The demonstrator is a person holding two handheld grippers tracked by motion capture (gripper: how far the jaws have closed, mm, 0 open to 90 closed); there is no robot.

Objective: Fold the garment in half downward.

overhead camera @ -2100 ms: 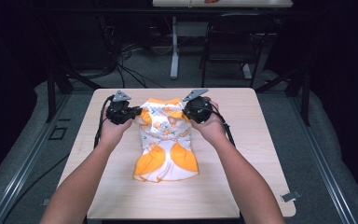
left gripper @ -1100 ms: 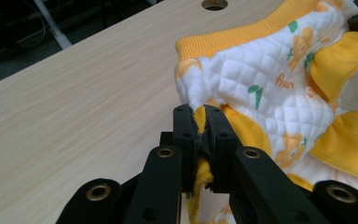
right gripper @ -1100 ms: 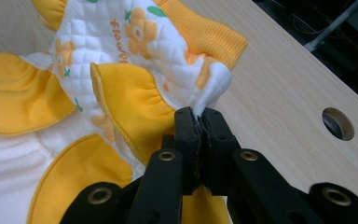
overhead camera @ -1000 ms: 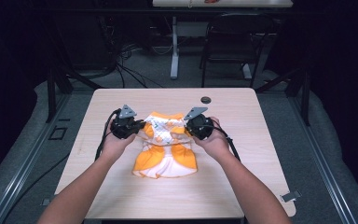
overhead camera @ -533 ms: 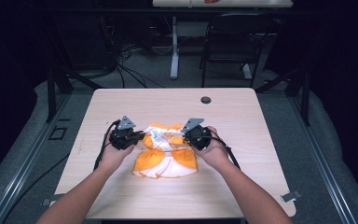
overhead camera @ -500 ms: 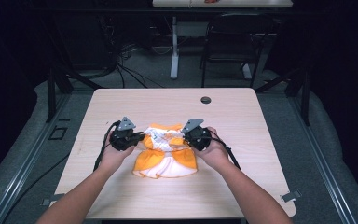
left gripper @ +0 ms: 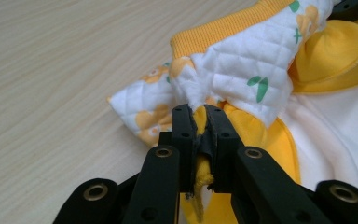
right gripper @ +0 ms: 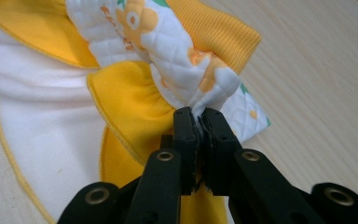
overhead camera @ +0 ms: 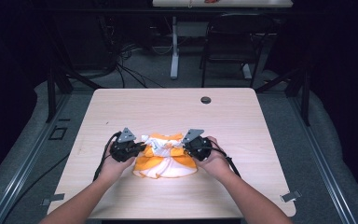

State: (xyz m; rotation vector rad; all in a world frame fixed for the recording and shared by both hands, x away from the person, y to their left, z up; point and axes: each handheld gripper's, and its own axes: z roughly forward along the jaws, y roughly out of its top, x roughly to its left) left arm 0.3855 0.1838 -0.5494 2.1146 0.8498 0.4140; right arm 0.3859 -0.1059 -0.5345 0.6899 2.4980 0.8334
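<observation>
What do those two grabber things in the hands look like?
Each is black. The left gripper and the right gripper carry a grey three-cornered plate on top and trail a black cable. Up close, their fingers are flat black bars joined with round metal rivets. The forearms are bare, no sleeves.

On the table [overhead camera: 242,116] the far half is bare wood, broken by one small dark round cap [overhead camera: 205,100] near the far edge, so a hand could sweep across there freely. The left and right margins are open wood as well. In the near middle the folded yellow and white garment [overhead camera: 165,161] takes up the space, with the left gripper [overhead camera: 140,148] and the right gripper [overhead camera: 188,148] touching its two sides, so there is no gap between them and the cloth. Both forearms cross the near edge, leaving a bare wedge of wood between them below the garment.
</observation>
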